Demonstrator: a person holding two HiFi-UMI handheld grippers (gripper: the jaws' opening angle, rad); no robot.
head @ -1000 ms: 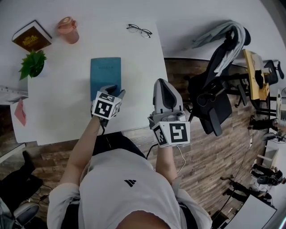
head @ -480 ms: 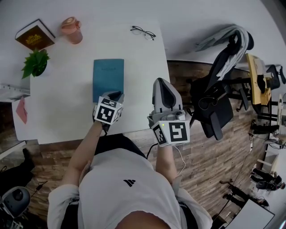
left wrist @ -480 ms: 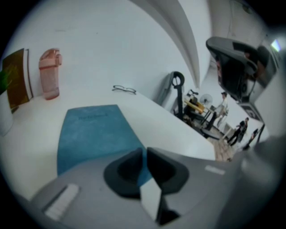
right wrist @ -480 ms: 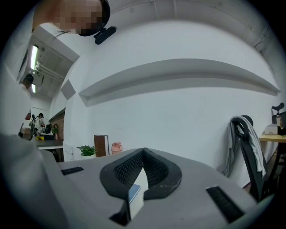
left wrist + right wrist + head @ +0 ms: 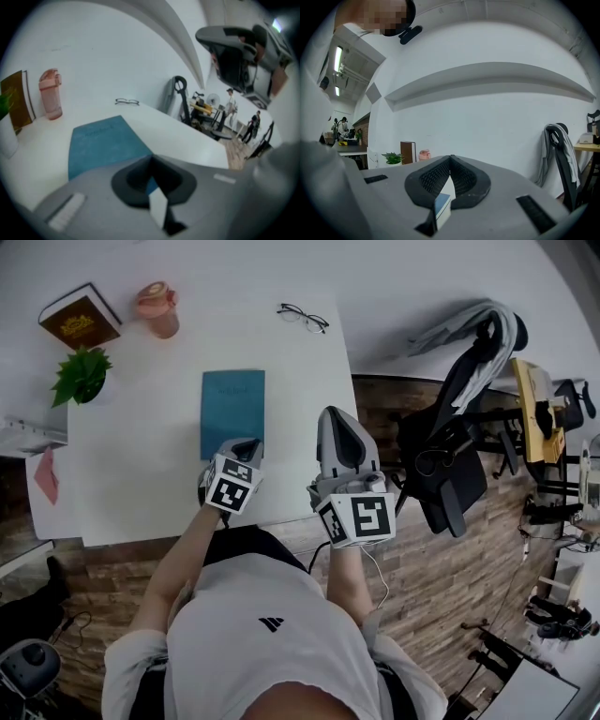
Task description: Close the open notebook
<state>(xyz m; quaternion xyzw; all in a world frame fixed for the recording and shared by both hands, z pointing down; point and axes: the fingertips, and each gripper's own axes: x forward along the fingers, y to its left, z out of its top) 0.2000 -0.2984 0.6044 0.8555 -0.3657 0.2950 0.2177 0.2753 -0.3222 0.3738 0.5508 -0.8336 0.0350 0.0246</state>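
head view: left gripper (image 5: 246, 447) newly closed

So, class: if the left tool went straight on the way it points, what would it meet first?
The left tool, jaws just closed on nothing, would probably meet the teal notebook first; depth is unclear.

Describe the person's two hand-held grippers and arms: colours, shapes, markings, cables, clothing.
Both the left gripper and right gripper are grey shells with black pads, each carrying a white cube of black square markers. A thin white cable hangs from the right one. The person wears a white short-sleeved T-shirt.
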